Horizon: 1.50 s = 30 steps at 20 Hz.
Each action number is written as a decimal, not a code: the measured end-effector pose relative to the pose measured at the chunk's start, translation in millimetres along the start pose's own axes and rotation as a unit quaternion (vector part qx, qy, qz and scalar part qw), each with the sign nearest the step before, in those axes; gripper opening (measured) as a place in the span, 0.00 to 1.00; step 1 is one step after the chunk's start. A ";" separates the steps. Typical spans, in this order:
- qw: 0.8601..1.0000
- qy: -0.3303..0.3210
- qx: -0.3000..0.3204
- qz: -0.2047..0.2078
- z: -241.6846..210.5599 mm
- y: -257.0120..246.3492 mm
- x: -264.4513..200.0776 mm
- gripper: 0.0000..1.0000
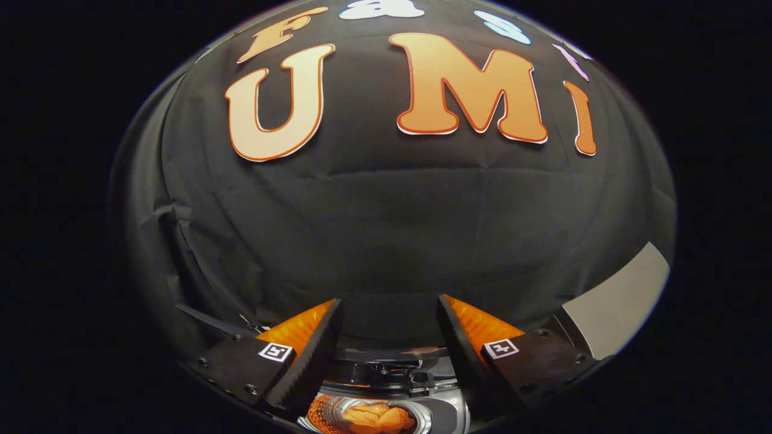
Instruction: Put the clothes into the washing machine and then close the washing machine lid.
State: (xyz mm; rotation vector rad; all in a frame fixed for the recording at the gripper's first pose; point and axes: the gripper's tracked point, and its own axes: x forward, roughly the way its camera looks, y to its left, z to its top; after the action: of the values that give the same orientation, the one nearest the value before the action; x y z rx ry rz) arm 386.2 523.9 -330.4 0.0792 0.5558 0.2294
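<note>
My gripper (389, 307) stands open, its two fingers spread apart with nothing between them, held high and facing the booth's black cloth wall. Below and between the finger bases I see the top of the washing machine (392, 377), with its round drum opening. Inside the drum lies an orange piece of clothing (377, 417). The machine's lid edge (386, 355) shows as a thin band just above the opening; I cannot tell how far it stands open.
A grey flat panel (621, 301) slants up beyond the right finger. The black cloth wall (386, 211) lies ahead.
</note>
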 end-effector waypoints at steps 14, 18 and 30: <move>1.000 -0.012 -0.005 -0.002 -32.7 -1.6 -66.2 0.99; 1.000 -0.015 -0.007 -0.001 -48.0 -1.6 -85.2 0.99; 1.000 -0.013 0.005 -0.011 -114.5 -10.0 -138.2 0.99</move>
State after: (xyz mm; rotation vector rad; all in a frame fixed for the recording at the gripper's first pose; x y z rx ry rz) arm 213.4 482.9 -357.8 0.0860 0.5319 0.2044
